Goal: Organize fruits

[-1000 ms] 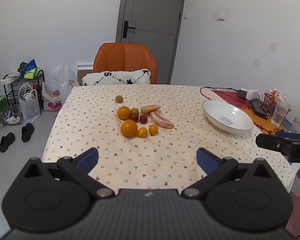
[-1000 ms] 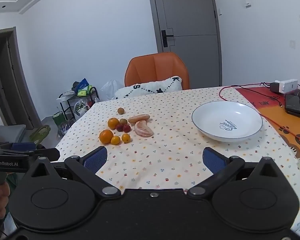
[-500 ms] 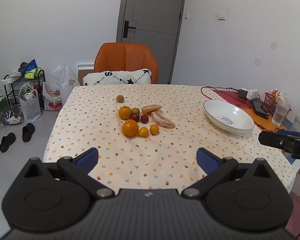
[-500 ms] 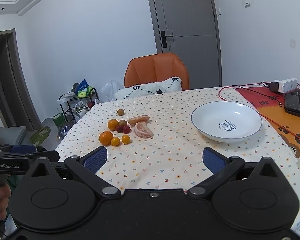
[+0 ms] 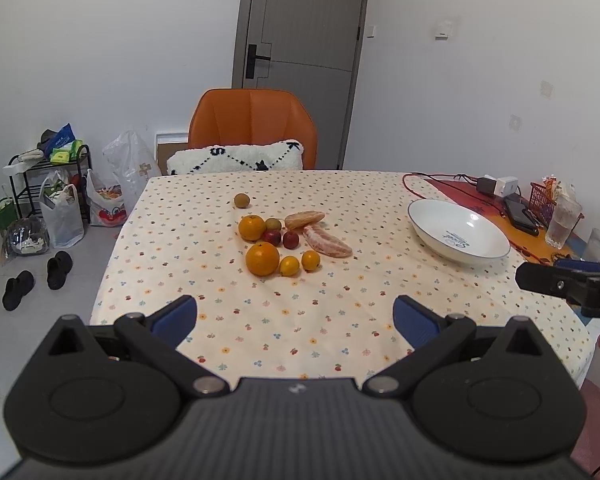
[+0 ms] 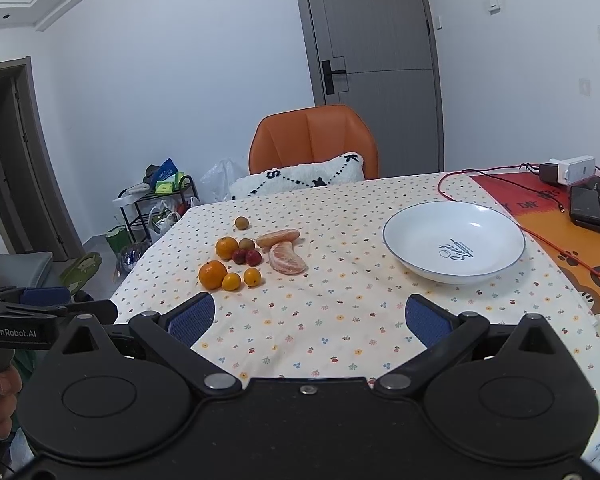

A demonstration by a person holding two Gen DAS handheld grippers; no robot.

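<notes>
Floral tablecloth (image 5: 340, 320) is carrying a fruit cluster mid-table, white bowl (image 6: 454, 244) sitting empty, well apart to its right. Left gripper (image 5: 295, 318) and right gripper (image 6: 310, 320) are hovering spread wide, empty. Large orange (image 5: 262, 258) is looking firm and rollable, so grip across its middle; peeled segments (image 6: 286, 258) are looking soft, needing a gentle pinch.

"GenRobot.AI" stands in white letters on the side of the left hand-held gripper (image 6: 52, 316), seen at the left edge of the right wrist view. Inside the white bowl (image 6: 496, 268) a dark script word reads "Sweet" (upside down from this side, with smaller print beneath too fine to read). The black-and-white cushion (image 6: 300, 178) shows stitched letters "S" and "K".
</notes>
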